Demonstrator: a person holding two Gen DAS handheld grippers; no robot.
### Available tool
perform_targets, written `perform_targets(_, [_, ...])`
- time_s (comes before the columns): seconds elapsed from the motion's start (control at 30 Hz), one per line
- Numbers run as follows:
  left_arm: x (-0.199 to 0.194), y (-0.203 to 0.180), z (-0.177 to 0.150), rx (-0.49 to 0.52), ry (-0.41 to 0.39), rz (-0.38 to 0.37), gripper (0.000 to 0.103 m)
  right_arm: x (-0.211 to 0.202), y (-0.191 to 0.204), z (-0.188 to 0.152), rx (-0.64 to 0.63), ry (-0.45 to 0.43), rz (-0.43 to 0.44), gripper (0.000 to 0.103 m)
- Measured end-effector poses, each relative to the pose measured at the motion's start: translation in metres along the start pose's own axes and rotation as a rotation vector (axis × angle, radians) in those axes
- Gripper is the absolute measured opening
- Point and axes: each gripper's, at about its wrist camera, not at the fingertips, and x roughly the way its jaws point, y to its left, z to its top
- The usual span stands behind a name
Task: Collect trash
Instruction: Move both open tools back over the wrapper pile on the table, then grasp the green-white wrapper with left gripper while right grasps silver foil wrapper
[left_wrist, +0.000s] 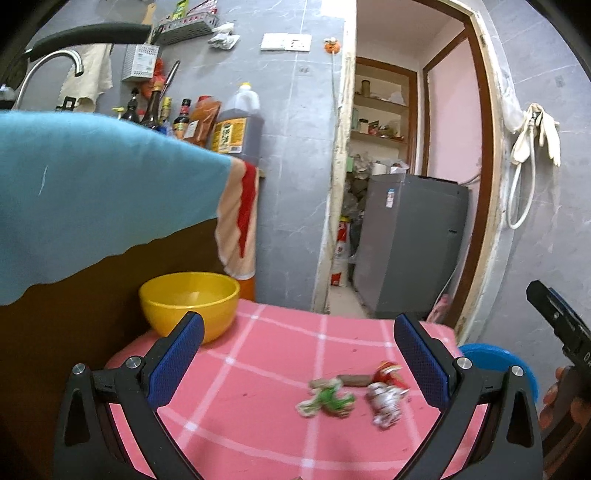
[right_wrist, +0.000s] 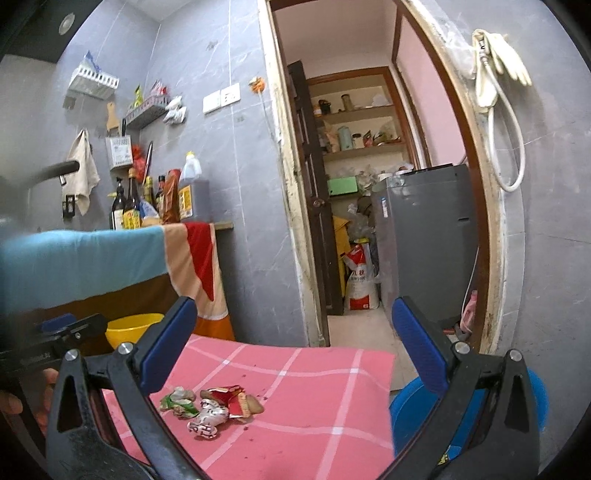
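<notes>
Wrappers lay in one small heap on the pink checked cloth (left_wrist: 258, 387), and I could count about four pieces of trash there. One green wrapper (left_wrist: 327, 400) was at the left of the heap, one crumpled silver wrapper (left_wrist: 384, 402) at the right, one red wrapper (left_wrist: 388, 374) behind the silver one, and one brown flat piece (left_wrist: 354, 379) between the green and the red. In the right wrist view the same heap showed the green wrapper (right_wrist: 177, 400), the silver one (right_wrist: 207, 419) and the red one (right_wrist: 231, 398), all touching or nearly touching; the exact number of pieces was hard to tell because of blur.

Both tools were held above the cloth. The left gripper (left_wrist: 299, 365) had its two blue-padded fingers spread wide, with nothing between them; the heap lay below, nearer to its right finger. The right gripper (right_wrist: 291, 350) was also spread wide and held nothing; the heap lay nearer to its left finger.

One yellow bowl (left_wrist: 190, 304) stood at the far left corner of the cloth. One blue round container (right_wrist: 469, 410) was beside the right edge of the cloth, lower than it. On the counter behind stood several sauce bottles and one big oil jug (left_wrist: 236, 125).
</notes>
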Motion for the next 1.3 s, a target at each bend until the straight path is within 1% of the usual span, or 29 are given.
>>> perform_targets(0.2, [0.012, 0.017, -0.016, 0.002, 0.063, 0.008, 0.101, 0.022, 0.011, -0.012, -0.030, 0.103, -0.004, 0.103])
perform_targets(0.4, [0.028, 0.027, -0.028, -0.009, 0.153, 0.035, 0.101, 0.050, 0.024, -0.029, -0.084, 0.266, 0.007, 0.103])
perform_targets(0.53, [0.037, 0.029, -0.034, -0.007, 0.220, 0.053, 0.101, 0.064, 0.034, -0.042, -0.130, 0.364, 0.031, 0.103])
perform_targets(0.6, [0.042, 0.031, -0.037, -0.018, 0.267, 0.068, 0.101, 0.068, 0.038, -0.049, -0.145, 0.401, 0.048, 0.103])
perform_targets(0.63, [0.045, 0.033, -0.039, -0.029, 0.287, 0.076, 0.101, 0.072, 0.040, -0.052, -0.154, 0.433, 0.061, 0.103])
perform_targets(0.83, [0.049, 0.043, -0.044, -0.074, 0.360, 0.077, 0.101, 0.088, 0.048, -0.068, -0.157, 0.561, 0.108, 0.102])
perform_targets(0.87, [0.050, 0.044, -0.045, -0.078, 0.368, 0.074, 0.101, 0.090, 0.049, -0.070, -0.157, 0.577, 0.116, 0.097])
perform_targets(0.93, [0.053, 0.045, -0.046, -0.081, 0.387, 0.069, 0.101, 0.096, 0.051, -0.075, -0.152, 0.621, 0.138, 0.090])
perform_targets(1.0, [0.054, 0.044, -0.048, -0.080, 0.404, 0.066, 0.101, 0.100, 0.054, -0.078, -0.150, 0.656, 0.166, 0.086])
perform_targets(1.07, [0.056, 0.044, -0.048, -0.078, 0.420, 0.062, 0.101, 0.103, 0.058, -0.082, -0.153, 0.688, 0.192, 0.078])
perform_targets(1.1, [0.058, 0.044, -0.048, -0.076, 0.429, 0.059, 0.101, 0.104, 0.060, -0.084, -0.157, 0.701, 0.202, 0.076])
perform_targets(1.2, [0.061, 0.043, -0.049, -0.072, 0.449, 0.041, 0.101, 0.107, 0.066, -0.089, -0.170, 0.738, 0.225, 0.065])
perform_targets(1.27, [0.063, 0.040, -0.049, -0.067, 0.460, 0.023, 0.100, 0.108, 0.068, -0.092, -0.178, 0.760, 0.240, 0.057])
perform_targets(1.3, [0.063, 0.039, -0.050, -0.064, 0.463, 0.014, 0.100, 0.108, 0.069, -0.093, -0.178, 0.765, 0.247, 0.051])
